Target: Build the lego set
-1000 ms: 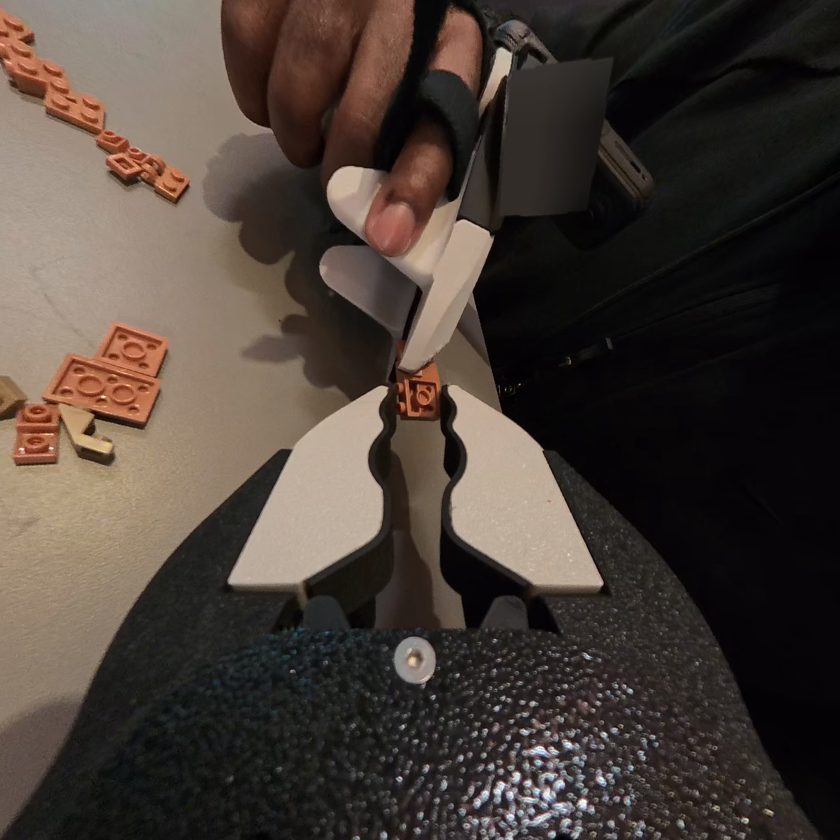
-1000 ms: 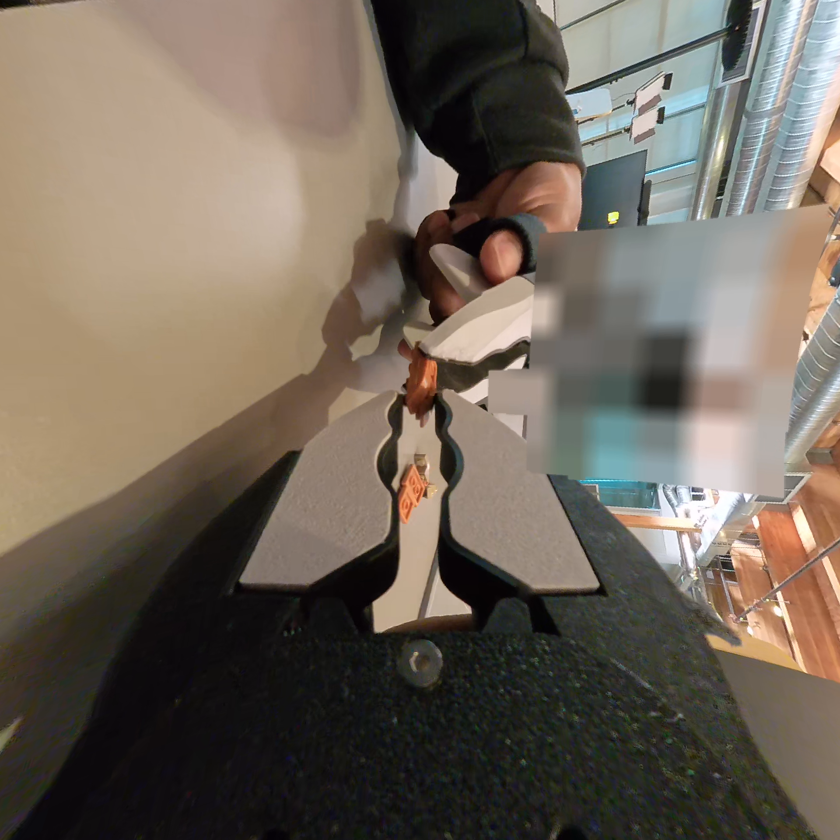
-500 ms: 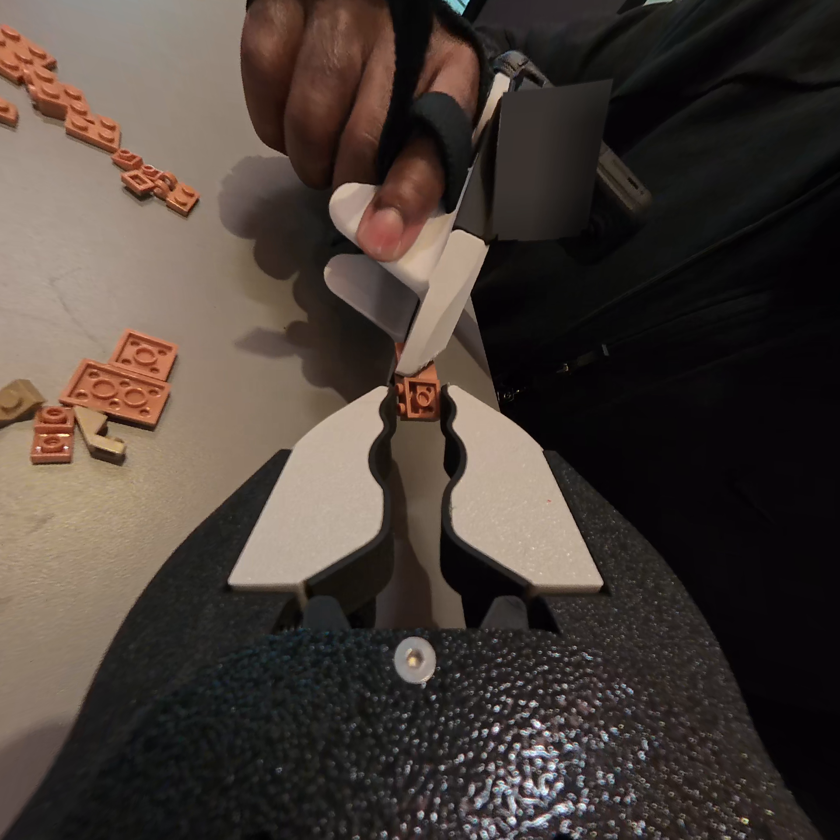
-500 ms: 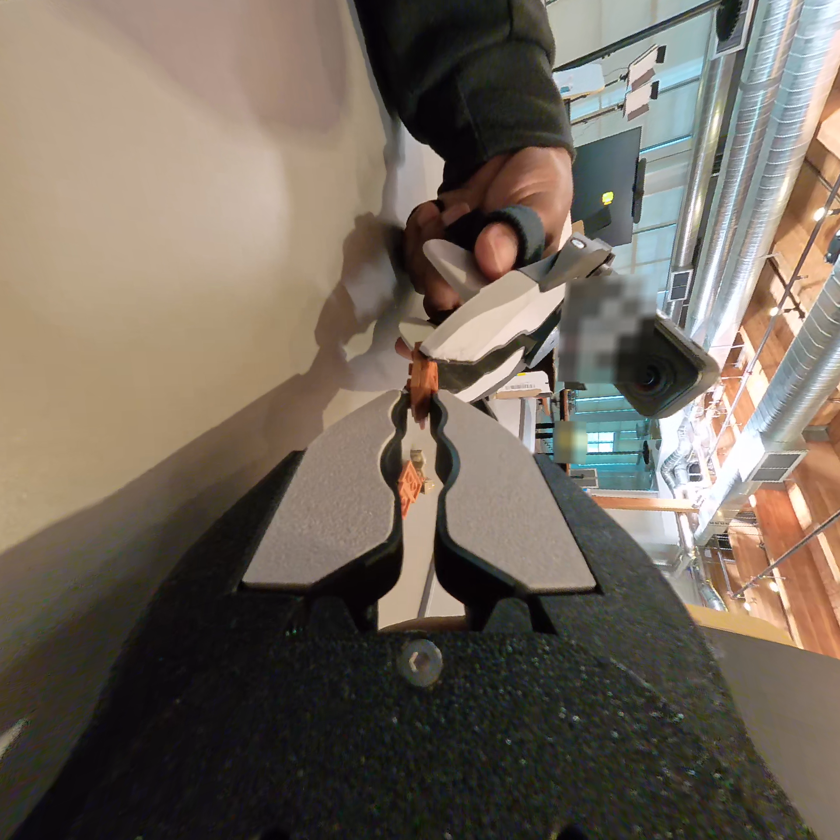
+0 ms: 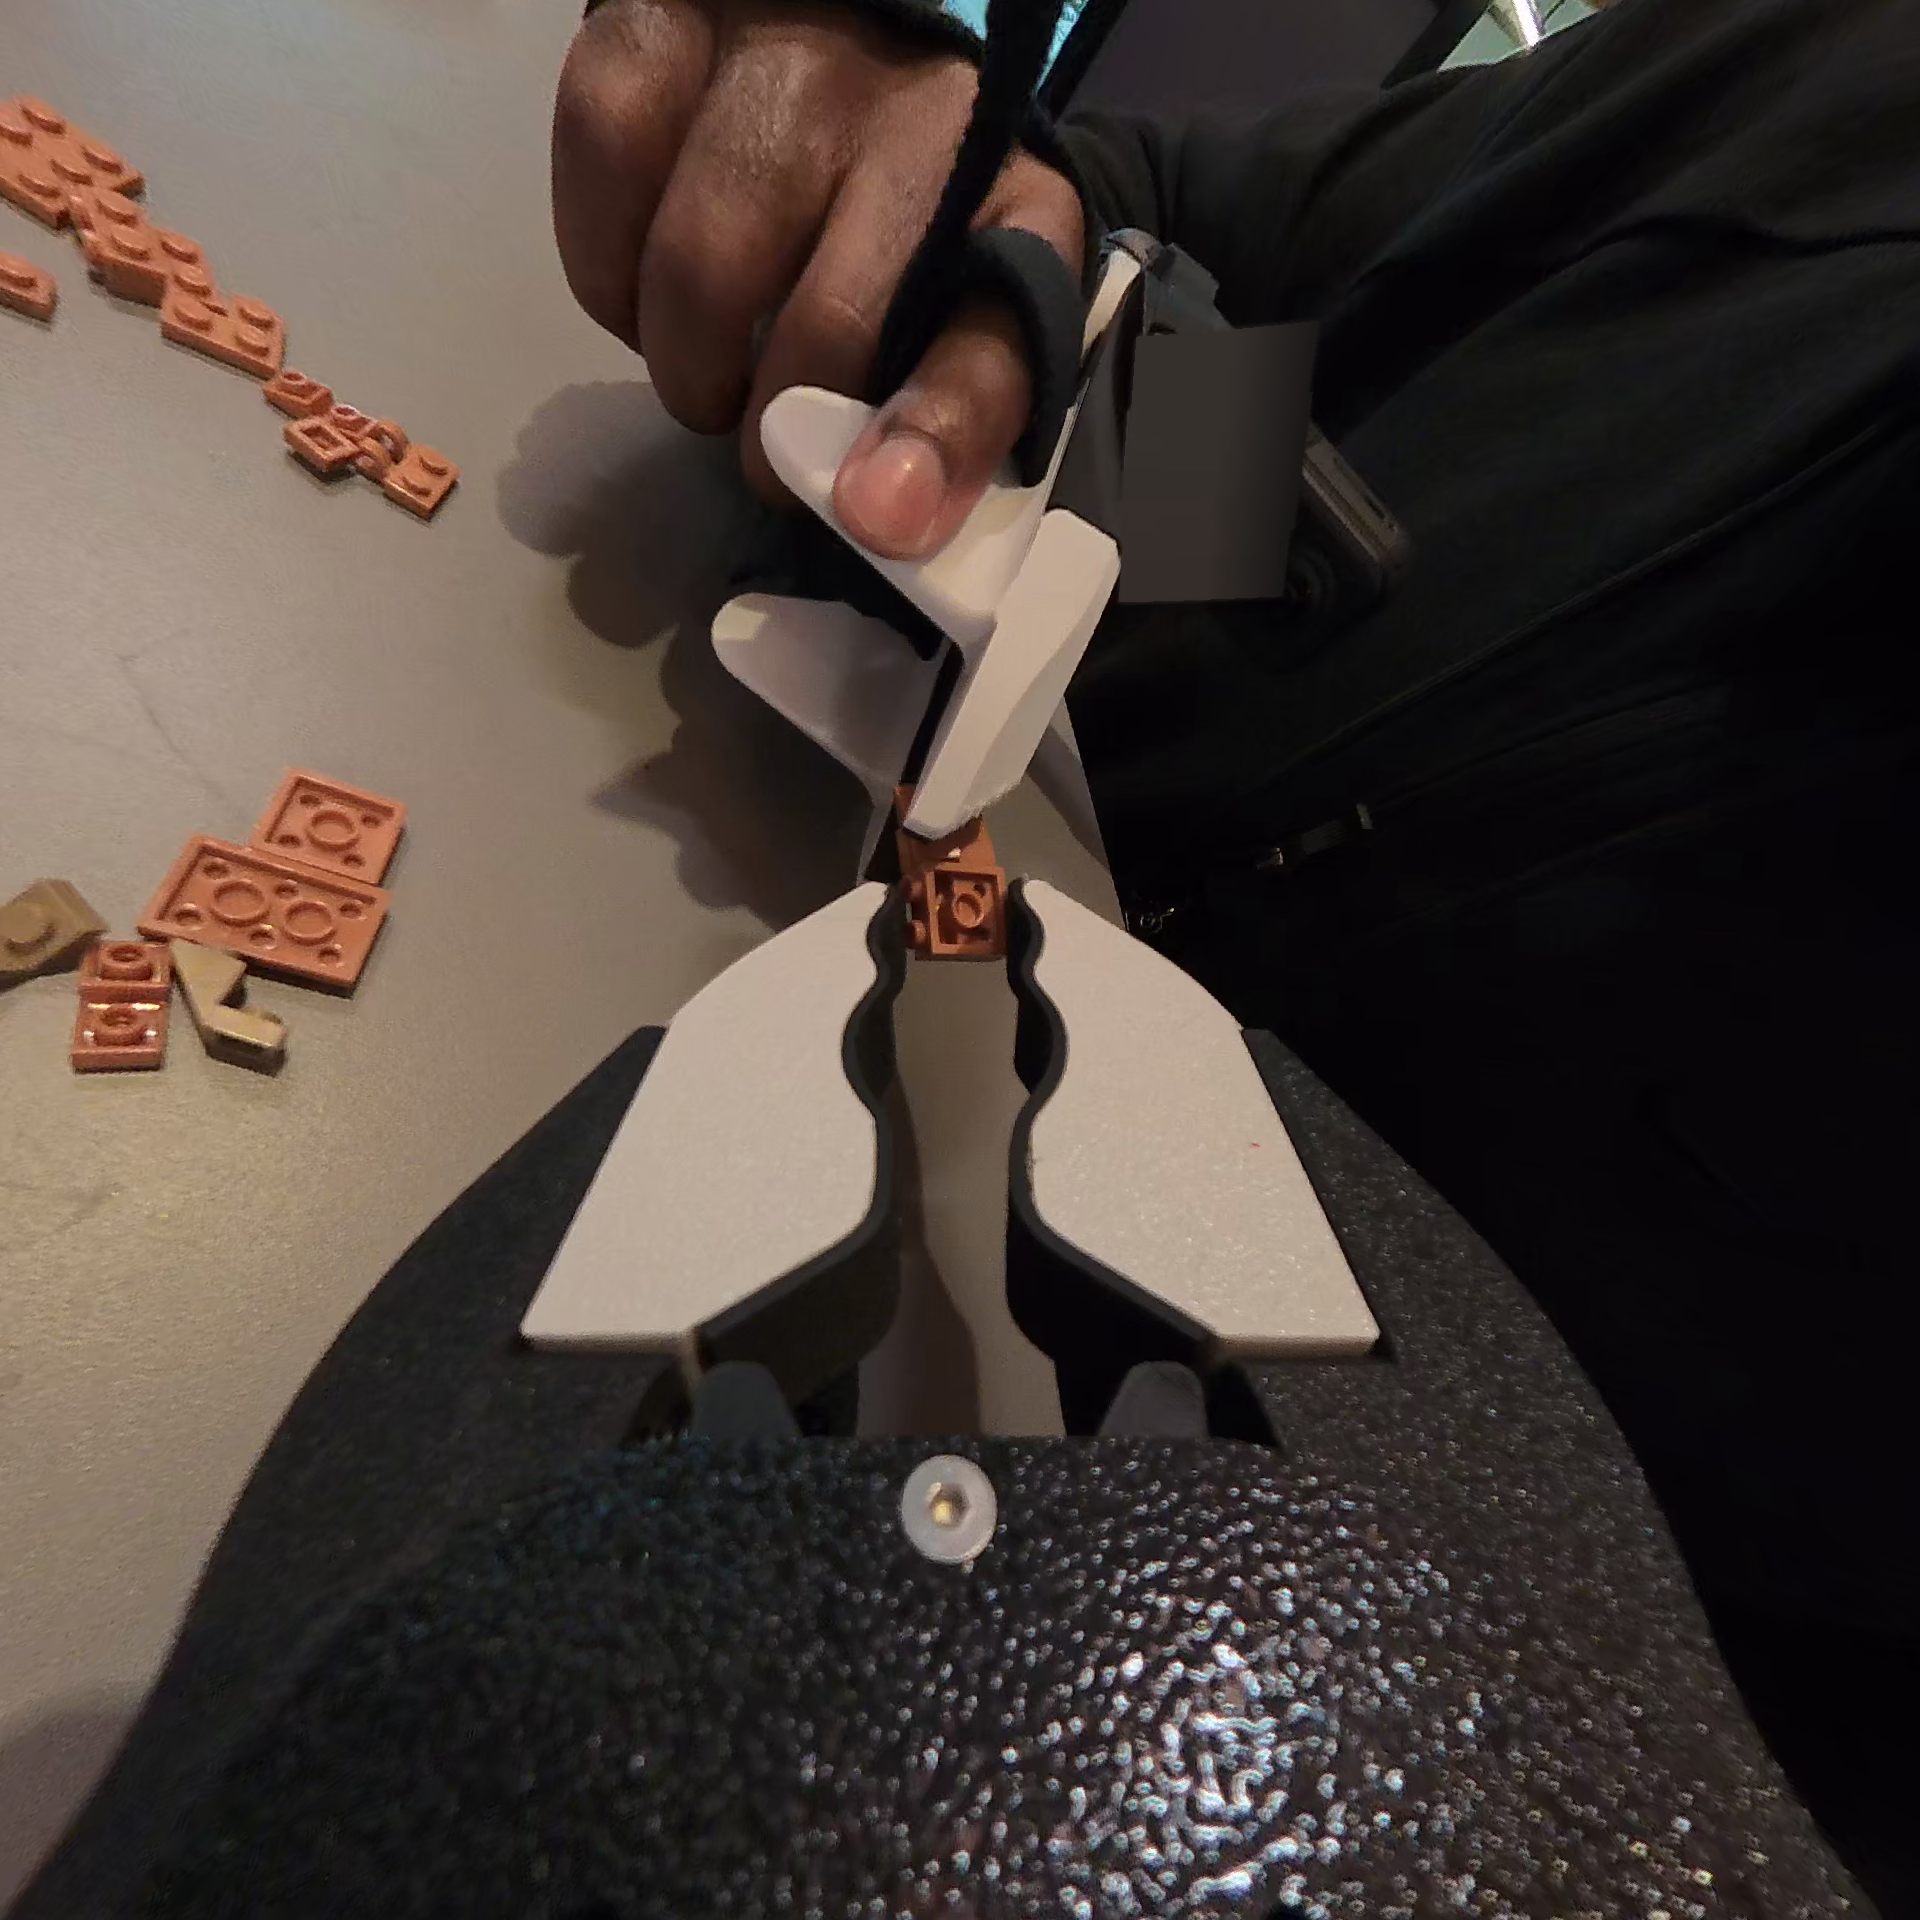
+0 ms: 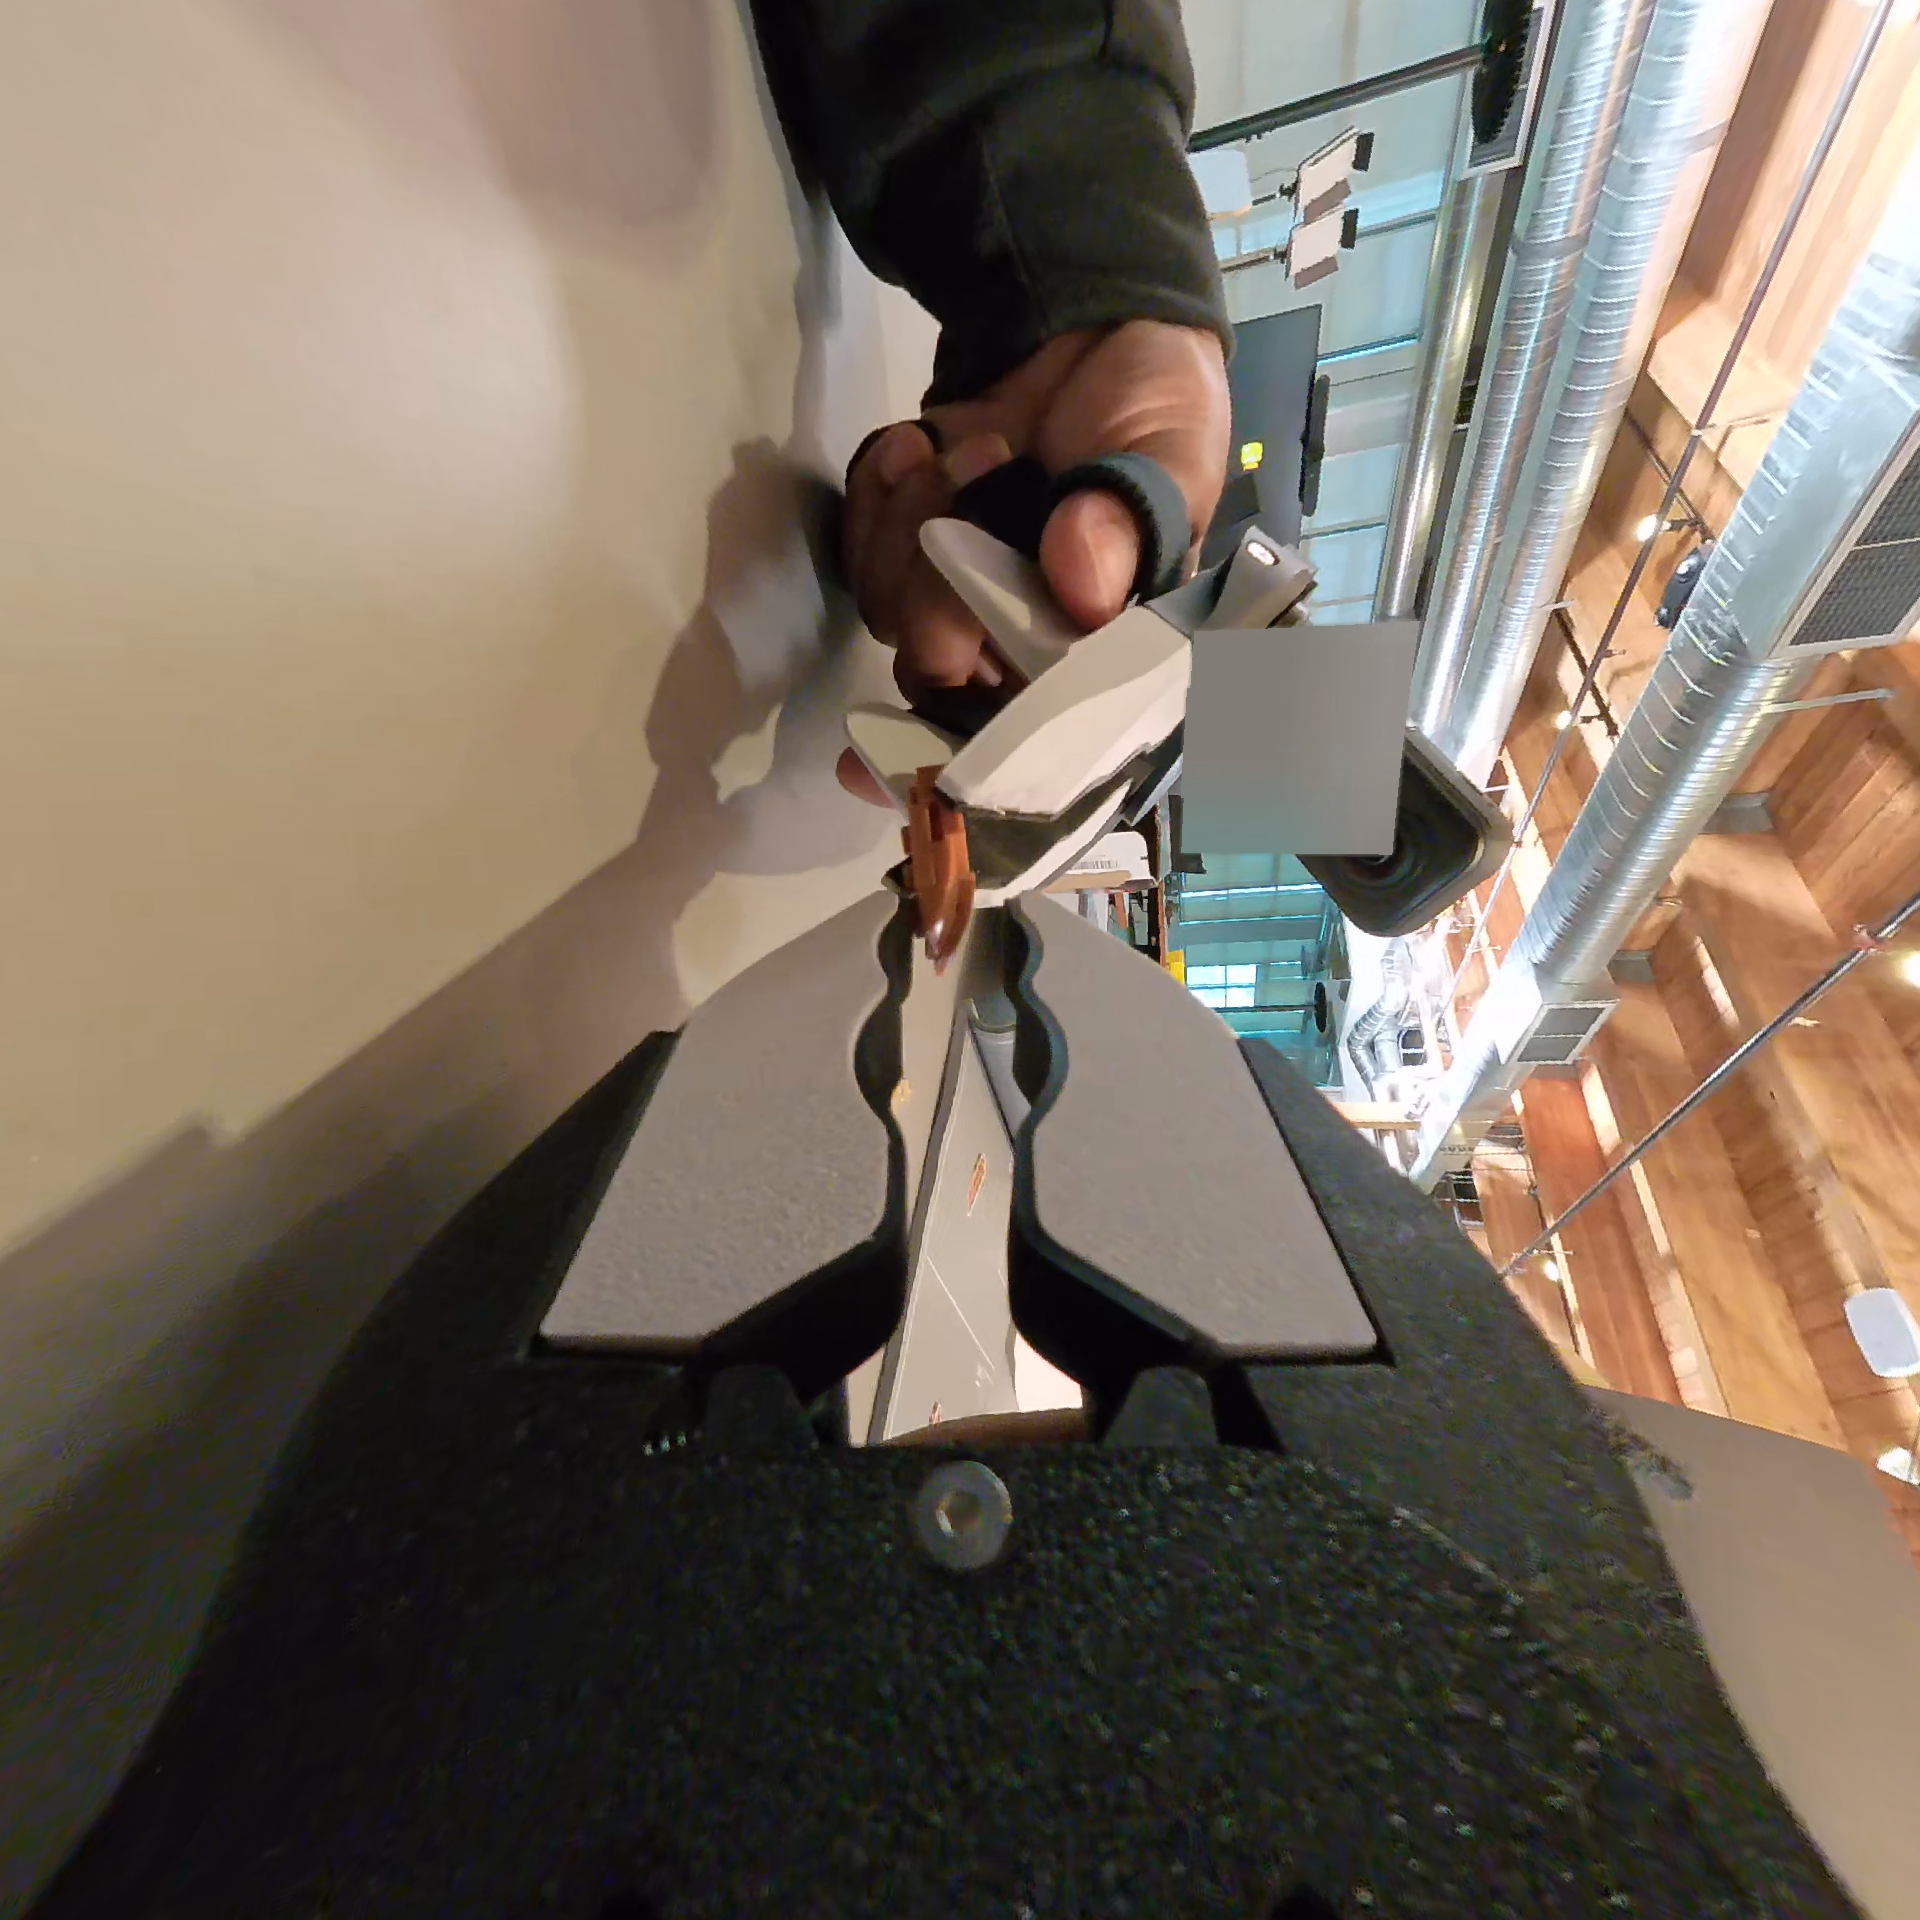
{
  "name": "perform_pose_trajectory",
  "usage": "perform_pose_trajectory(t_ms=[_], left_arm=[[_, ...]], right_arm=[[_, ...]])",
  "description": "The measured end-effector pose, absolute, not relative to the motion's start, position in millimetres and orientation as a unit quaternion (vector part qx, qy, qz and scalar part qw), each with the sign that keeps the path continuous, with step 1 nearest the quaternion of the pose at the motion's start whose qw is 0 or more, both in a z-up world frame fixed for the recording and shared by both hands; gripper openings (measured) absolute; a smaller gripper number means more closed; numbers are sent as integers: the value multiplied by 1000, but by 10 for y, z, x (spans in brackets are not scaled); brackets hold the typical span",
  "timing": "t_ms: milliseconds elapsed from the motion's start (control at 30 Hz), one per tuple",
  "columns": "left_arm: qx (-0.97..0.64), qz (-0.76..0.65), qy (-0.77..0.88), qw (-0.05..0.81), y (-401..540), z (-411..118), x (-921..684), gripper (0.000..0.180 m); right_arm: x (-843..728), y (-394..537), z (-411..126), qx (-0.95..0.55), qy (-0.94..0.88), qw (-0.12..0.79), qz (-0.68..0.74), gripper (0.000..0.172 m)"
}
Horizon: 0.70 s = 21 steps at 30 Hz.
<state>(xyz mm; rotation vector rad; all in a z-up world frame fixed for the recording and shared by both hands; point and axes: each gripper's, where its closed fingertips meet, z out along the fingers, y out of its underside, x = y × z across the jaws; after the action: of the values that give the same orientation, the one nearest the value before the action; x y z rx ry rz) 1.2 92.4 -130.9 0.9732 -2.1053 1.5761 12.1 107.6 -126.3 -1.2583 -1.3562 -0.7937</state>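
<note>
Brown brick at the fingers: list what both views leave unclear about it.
- Left wrist view: the brown brick's far end hides behind the right gripper's finger.
- Right wrist view: the brick is edge-on and blurred, so its shape is unclear.
- Both views: how many pieces are joined there is too small to tell.

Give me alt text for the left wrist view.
The left gripper pinches a small orange brick between its fingertips, while the right gripper meets that brick from above. Loose orange plates lie on the beige table.
</note>
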Motion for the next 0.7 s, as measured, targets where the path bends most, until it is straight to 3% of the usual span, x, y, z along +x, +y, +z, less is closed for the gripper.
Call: perform_pose_trajectory(t_ms=[700], left_arm=[[351,556,-734,170,926,-1303,26,18]], right_arm=[[127,1063,-1300,-550,-574,517,-316,7]])
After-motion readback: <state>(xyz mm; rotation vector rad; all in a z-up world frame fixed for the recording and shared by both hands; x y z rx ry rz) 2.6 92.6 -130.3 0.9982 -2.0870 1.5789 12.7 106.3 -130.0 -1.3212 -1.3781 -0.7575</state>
